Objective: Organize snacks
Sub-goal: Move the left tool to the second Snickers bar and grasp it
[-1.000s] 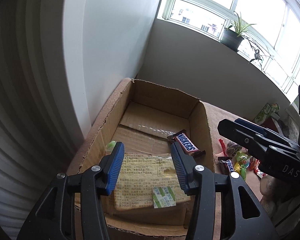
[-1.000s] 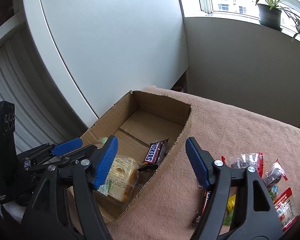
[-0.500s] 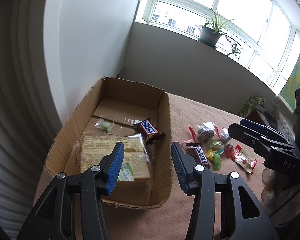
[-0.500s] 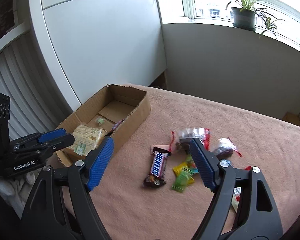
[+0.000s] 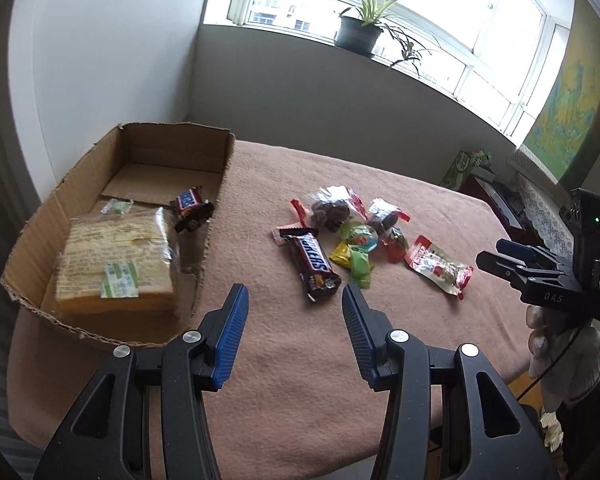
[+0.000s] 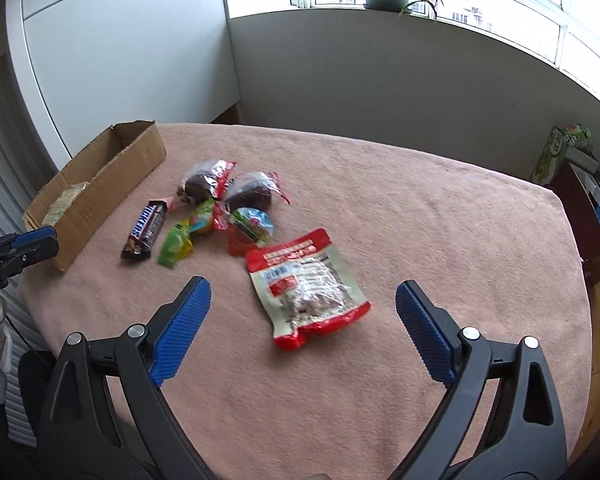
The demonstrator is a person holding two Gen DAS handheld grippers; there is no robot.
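Both grippers are swinging away from the cardboard box [image 5: 204, 236] toward the loose pile; a second ago they were hanging right over it.

Left to right, progress so far:
- Box, left edge of the pink blanket [image 5: 300, 360], is holding three items: wrapped bread [image 5: 116, 260], small green candy [image 5: 118, 207], one chocolate bar [image 5: 191, 208] leaning at the right wall.
- Left gripper [image 5: 294, 328] is hovering over bare blanket just right of the box, jaws partly apart, nothing between them.
- Still waiting outside: second chocolate bar [image 5: 314, 266], green-yellow candies [image 5: 354, 260], two dark cakes in clear wrappers [image 6: 204, 182], a round colourful sweet [image 6: 254, 222], red-and-white pouch [image 6: 308, 288]. All are lying clustered mid-blanket, well apart from the box.
- Right gripper [image 6: 302, 330] is opening wide, empty, with the pouch lying in line between the pads but not touched.

Estimate: roughly a third done. Pouch looks like the right side's next pick, the bar the left's.
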